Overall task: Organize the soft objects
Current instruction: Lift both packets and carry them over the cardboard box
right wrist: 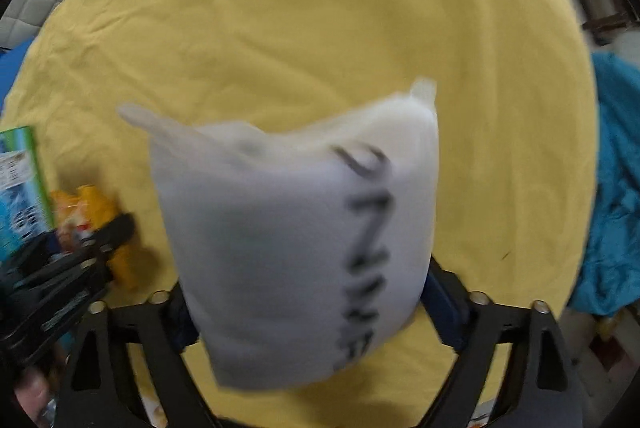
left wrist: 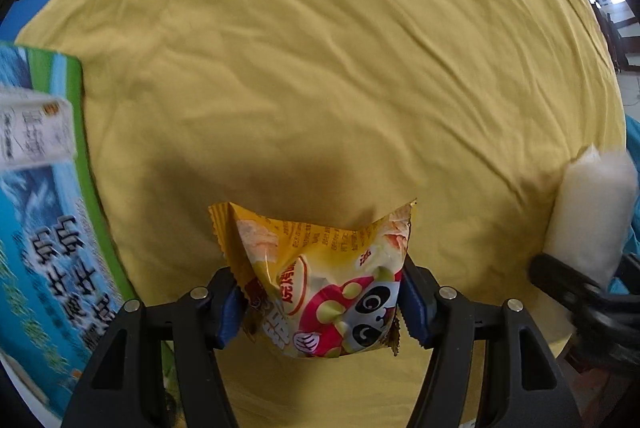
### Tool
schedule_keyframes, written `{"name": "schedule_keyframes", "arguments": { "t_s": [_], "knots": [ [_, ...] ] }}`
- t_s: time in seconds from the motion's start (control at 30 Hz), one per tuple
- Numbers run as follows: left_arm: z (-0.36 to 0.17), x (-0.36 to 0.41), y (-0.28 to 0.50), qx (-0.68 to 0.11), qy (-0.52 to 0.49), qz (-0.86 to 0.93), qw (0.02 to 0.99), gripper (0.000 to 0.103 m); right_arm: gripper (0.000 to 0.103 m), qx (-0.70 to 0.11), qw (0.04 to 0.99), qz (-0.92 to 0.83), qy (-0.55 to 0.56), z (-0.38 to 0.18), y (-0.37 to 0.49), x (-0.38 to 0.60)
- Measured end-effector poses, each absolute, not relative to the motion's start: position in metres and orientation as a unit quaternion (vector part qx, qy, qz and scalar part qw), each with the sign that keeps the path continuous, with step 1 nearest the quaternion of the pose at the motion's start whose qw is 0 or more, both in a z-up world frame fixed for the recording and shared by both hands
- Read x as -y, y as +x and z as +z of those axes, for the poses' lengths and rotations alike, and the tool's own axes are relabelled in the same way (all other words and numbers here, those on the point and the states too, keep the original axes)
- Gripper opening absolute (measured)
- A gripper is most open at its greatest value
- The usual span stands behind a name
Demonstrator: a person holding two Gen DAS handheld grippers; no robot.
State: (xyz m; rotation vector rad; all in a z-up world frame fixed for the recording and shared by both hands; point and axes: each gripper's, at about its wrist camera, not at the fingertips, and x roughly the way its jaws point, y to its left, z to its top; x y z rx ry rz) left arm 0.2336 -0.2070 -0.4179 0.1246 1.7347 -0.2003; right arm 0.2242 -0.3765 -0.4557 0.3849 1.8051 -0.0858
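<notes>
— Anything legible from where you are?

— Little. The snack packet (left wrist: 320,280) between my left fingers carries Chinese print and a panda, too small to read. The blue-green box (left wrist: 44,228) at left has large Chinese characters, blurred.

— And the white pouch (right wrist: 296,240)?

— Black lettering down its side, smeared beyond reading.
</notes>
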Motion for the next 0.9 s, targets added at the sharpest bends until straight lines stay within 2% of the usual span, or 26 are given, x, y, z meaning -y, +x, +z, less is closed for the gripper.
{"name": "schedule_keyframes", "arguments": {
  "t_s": [0.23,0.4,0.5,0.63,0.7,0.9],
  "knots": [
    [-0.42,0.218,0.233,-0.759,0.062,-0.089,0.642,0.061,0.103,-0.756,0.631,-0.028,0.173,-0.43,0.227,0.375],
    [-0.418,0.221,0.243,-0.76,0.064,-0.09,0.641,0.061,0.103,-0.759,0.621,-0.03,0.194,-0.452,0.243,0.384],
    [-0.416,0.217,0.248,-0.759,0.06,-0.09,0.642,0.061,0.099,-0.752,0.63,-0.039,0.189,-0.459,0.242,0.382],
    [-0.412,0.214,0.247,-0.756,0.06,-0.089,0.646,0.061,0.085,-0.739,0.653,-0.046,0.157,-0.453,0.24,0.369],
    [-0.41,0.213,0.243,-0.754,0.058,-0.089,0.648,0.061,0.082,-0.74,0.657,-0.046,0.14,-0.447,0.239,0.367],
    [-0.398,0.209,0.237,-0.747,0.052,-0.09,0.656,0.061,0.069,-0.733,0.659,-0.051,0.158,-0.44,0.237,0.362]
  ]
}}
